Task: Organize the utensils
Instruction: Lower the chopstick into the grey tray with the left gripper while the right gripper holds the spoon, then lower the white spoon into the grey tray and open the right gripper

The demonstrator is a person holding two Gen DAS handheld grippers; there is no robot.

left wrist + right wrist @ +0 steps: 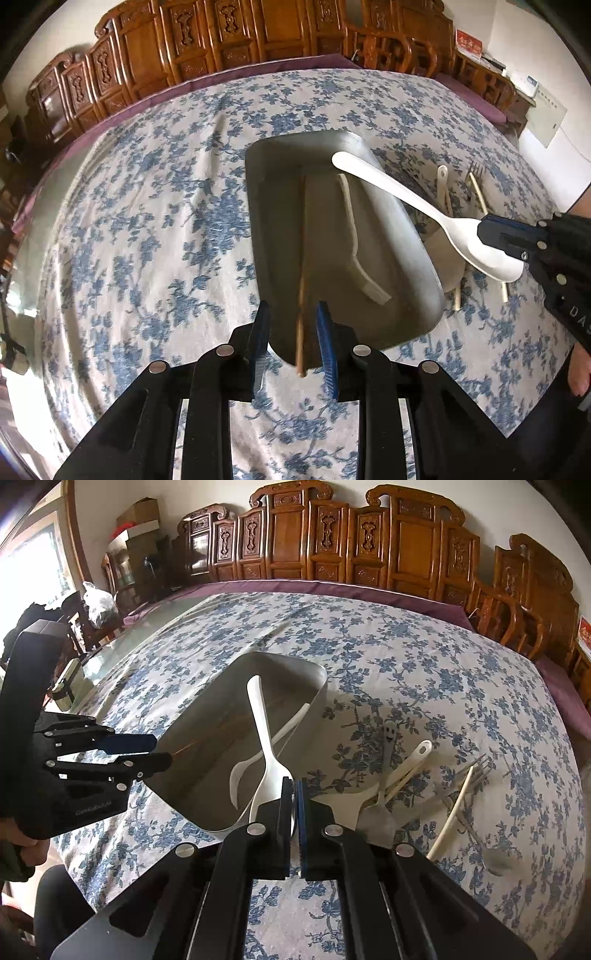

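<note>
A steel tray [280,192] [207,716] lies on the floral tablecloth. A white spoon [351,218] [243,768] lies inside it. My left gripper [293,314] is open at the tray's near end; a wooden chopstick [302,291] runs between its fingers, one end in the tray. My right gripper [294,790] [495,240] is shut on the bowl of a large white spoon [402,199] [260,731], holding it over the tray's right rim, handle pointing away.
Right of the tray lies a pile of utensils: a white spatula [384,786], a smiley-handled spoon [389,738], metal forks [476,771], a metal spoon [495,860] and a cream chopstick [452,812]. Carved wooden chairs [332,542] line the table's far side.
</note>
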